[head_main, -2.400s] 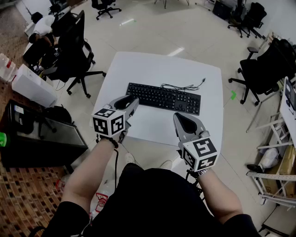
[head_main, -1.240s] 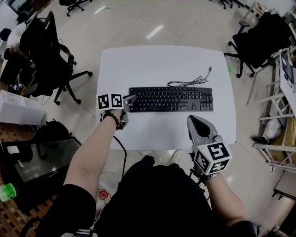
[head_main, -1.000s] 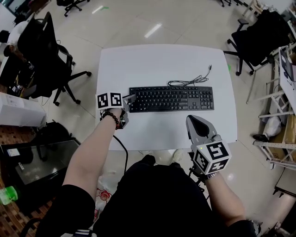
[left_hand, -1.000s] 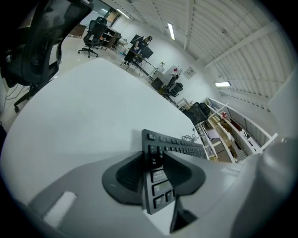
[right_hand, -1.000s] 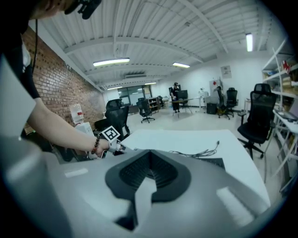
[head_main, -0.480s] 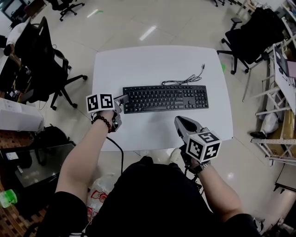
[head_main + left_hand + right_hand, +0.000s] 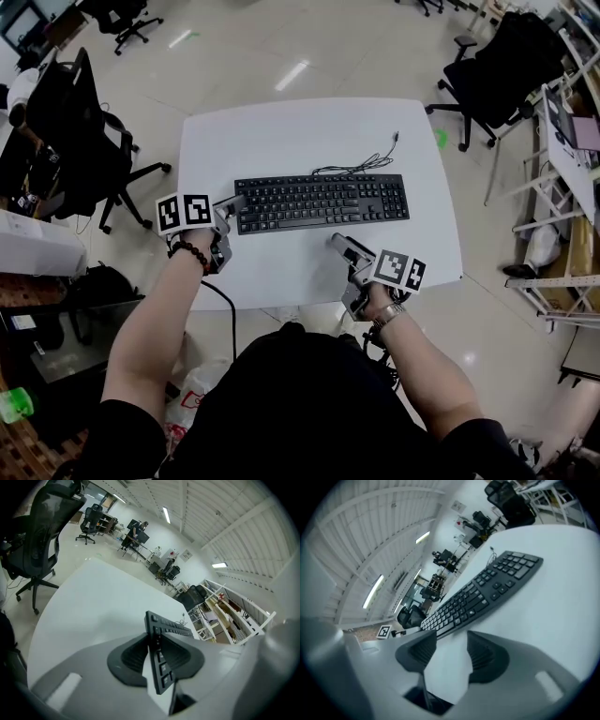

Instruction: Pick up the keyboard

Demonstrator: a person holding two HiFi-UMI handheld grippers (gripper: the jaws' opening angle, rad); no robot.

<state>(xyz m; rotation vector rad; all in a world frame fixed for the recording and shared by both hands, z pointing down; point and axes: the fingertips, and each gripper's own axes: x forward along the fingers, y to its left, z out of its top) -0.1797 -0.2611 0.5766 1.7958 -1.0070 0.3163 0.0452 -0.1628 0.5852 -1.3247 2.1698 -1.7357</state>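
Note:
A black keyboard (image 7: 319, 202) lies across the middle of the white table (image 7: 281, 131), and its thin cable (image 7: 361, 167) curls behind it. My left gripper (image 7: 230, 206) is shut on the keyboard's left end. In the left gripper view that end (image 7: 161, 667) stands edge-on between the two pads of the left gripper (image 7: 157, 656). My right gripper (image 7: 342, 246) is rolled onto its side, low over the table just in front of the keyboard's right half. Its jaws are opening. In the right gripper view only bare table shows inside the right gripper (image 7: 452, 648), with the keyboard (image 7: 483, 599) just beyond.
The table's front edge (image 7: 309, 302) runs just under my right hand. Black office chairs stand on the floor at the left (image 7: 75, 122) and the far right (image 7: 497, 56). White shelving (image 7: 562, 216) lines the right side.
My right gripper has rolled onto its side, sunk toward the table in front of the keyboard, and its jaws have parted. My left gripper keeps its hold on the keyboard's left end.

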